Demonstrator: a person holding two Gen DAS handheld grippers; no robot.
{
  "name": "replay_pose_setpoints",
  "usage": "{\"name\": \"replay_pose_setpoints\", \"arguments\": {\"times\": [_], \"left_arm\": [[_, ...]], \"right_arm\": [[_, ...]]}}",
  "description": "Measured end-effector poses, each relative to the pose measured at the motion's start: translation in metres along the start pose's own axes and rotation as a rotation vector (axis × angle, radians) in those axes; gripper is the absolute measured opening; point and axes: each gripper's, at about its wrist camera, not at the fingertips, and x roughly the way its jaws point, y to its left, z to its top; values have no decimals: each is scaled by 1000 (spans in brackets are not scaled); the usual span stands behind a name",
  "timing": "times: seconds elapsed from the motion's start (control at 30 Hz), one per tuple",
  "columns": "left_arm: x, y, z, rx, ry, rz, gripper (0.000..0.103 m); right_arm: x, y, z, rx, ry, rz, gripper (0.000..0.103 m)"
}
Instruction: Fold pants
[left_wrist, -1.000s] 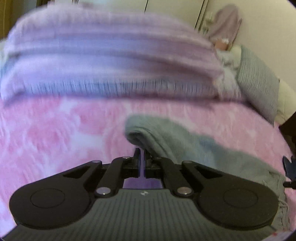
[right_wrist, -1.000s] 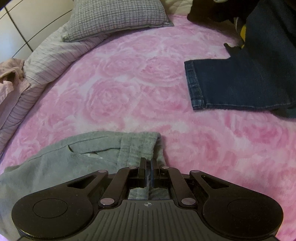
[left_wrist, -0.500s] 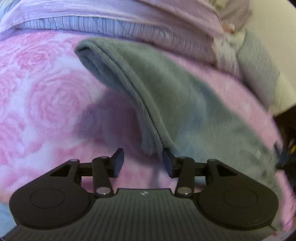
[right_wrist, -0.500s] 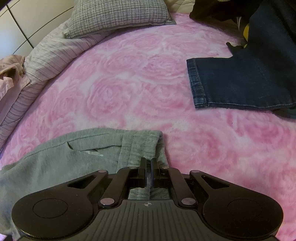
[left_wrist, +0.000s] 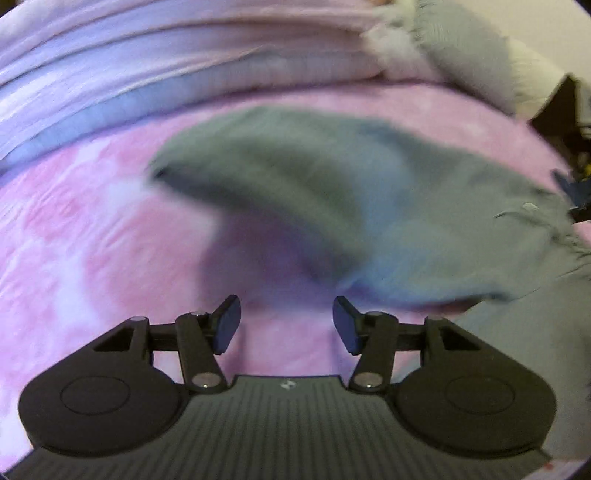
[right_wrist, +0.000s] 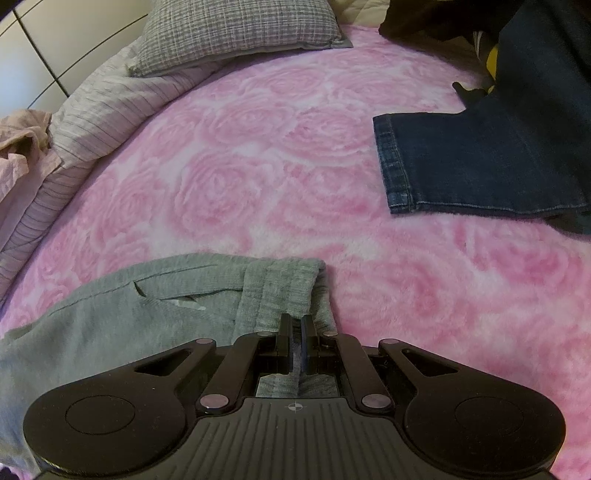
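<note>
**A:** One pair of grey pants (right_wrist: 155, 310) on the pink rose blanket (right_wrist: 280, 155), and it's half handled. Talk me through it.

**B:** My right hand-held gripper (right_wrist: 296, 349) is pinched tight on the ribbed waistband end, cloth bunched between the pads, exactly as it was a second ago. That hand hasn't budged.

**A:** And the other side?

**B:** There's the change. My left hand-held gripper (left_wrist: 286, 325) was clamped on the grey fabric a second ago; its jaws have just been opening, and now they stand moderately apart with nothing between them, only blanket showing in the gap. The pants (left_wrist: 332, 192) lie just ahead of the fingertips, draped in a long blurred fold across the bed.

**A:** So you've let go on purpose?

**B:** I'd say so. I read it as a fold laid down and released, with the right grip anchoring the waistband while the fabric settles.

**A:** Anything crowding you?

**B:** Dark jeans (right_wrist: 480, 162) sit well apart to my right, a checked pillow (right_wrist: 236, 29) beyond, and the striped bedding (right_wrist: 74, 125) bunched along the far left edge. None of it touches the grey pair.

**A:** Next?

**B:** Probably a fresh hold with the left for another fold. The edge nearest it looks rumpled, so it may need smoothing.
</note>
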Motion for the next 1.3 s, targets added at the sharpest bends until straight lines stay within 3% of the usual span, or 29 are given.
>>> {"name": "replay_pose_setpoints", "arguments": {"times": [0.13,0.27,0.47,0.63,0.7,0.8,0.97,1.2,1.27,1.3], "left_arm": [[14,5,12,-111,-50,-38,49],[22,-10,26,-118,-89,-79,49],[29,-15,29,-156,-76,-124,49],[52,-20,36,-265,-55,-151,48],[45,-31,35,-194,-74,-163,48],[32,-47,19,38,-39,-87,48],[26,-64,7,213,-11,-92,48],[49,-84,18,265,-80,63,49],[49,-91,21,309,-116,99,39],[50,-91,24,313,-128,91,12]], "right_arm": [[2,1,-3,-4,-8,-7,0],[2,2,-2,-8,-1,-8,0],[3,2,-1,-18,0,-9,0],[4,3,-3,-14,-9,-17,0],[4,5,-3,-20,-5,-21,0],[4,4,-2,-20,7,-17,1],[4,3,-1,-12,-3,-19,0],[5,6,-4,-5,-8,-19,1],[6,7,-5,-7,-7,-17,0],[6,7,-6,-9,-9,-17,0]]}}
